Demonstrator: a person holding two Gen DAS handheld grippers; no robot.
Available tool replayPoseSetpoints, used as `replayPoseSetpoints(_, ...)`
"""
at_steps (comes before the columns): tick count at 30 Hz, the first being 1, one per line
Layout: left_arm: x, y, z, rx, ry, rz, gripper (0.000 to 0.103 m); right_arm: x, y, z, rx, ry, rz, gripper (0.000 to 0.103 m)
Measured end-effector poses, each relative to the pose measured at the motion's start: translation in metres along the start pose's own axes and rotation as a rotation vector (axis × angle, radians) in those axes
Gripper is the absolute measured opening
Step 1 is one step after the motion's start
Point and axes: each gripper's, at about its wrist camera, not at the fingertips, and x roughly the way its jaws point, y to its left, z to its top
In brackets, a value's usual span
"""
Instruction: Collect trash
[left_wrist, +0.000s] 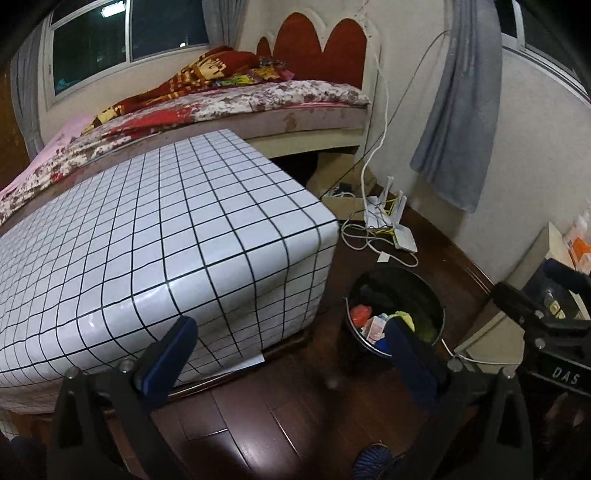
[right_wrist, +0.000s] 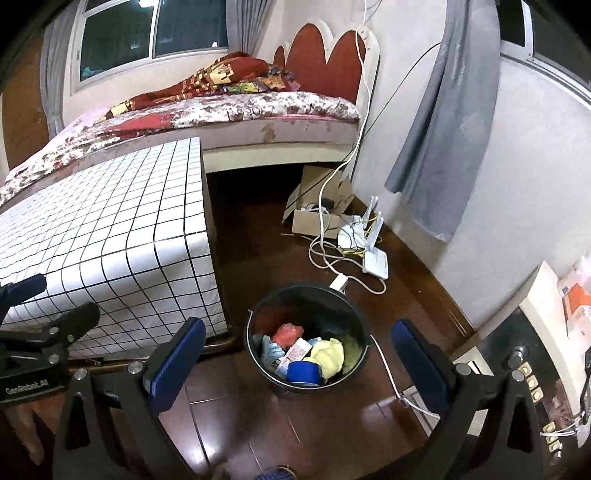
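- Two grippers, both ours: left gripper (left_wrist: 291, 343) has its fingers spread wide w/ nothing between them; right gripper (right_wrist: 299, 349) likewise wide apart and empty.
- Surroundings first: checkered table (right_wrist: 110, 229) fills the left half of the right wrist view, its black-grid white cover hanging down the side. In the left wrist view that table (left_wrist: 147, 240) takes up the centre-left.
- Bed (right_wrist: 229, 110) runs across the upper part of the frame behind the table, w/ a red blanket (right_wrist: 207, 77) bunched near the scalloped headboard.
- Grey curtain (right_wrist: 443, 122) hangs at upper right.
- Floor clutter centre-right: cardboard box (right_wrist: 314, 218) at the bed's corner, white router (right_wrist: 375, 258) beside it, white cables (right_wrist: 332, 254) looped on the dark wood floor (right_wrist: 258, 413) just beyond the bucket.
- White cabinet (right_wrist: 535, 295) sits at the right edge; we can't tell what lies on top.
- Black bucket (right_wrist: 255, 354) stands on the floor, lower centre, just right of the table's corner and framed between our right fingers.
- Inside it: red wad (right_wrist: 286, 332), yellow cloth (right_wrist: 328, 354), blue tape roll (right_wrist: 303, 371), a printed packet (right_wrist: 297, 350), plus bluish crumpled bits.
- Left wrist view puts the bucket (left_wrist: 432, 291) lower right, partly hidden by one blue fingertip (left_wrist: 399, 334).
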Motion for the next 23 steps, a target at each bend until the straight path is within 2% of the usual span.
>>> replayPoseSetpoints(17,-0.023,-0.016,0.005,0.028,-0.082,-0.017,0.102,-0.012,0.002,-0.001,-0.003,-0.018,0.003,0.102)
replayPoseSetpoints(23,-0.025,-0.022,0.004,0.057,-0.103,0.005,0.102,-0.013,0.003,-0.001,-0.001,-0.020,0.003,0.102)
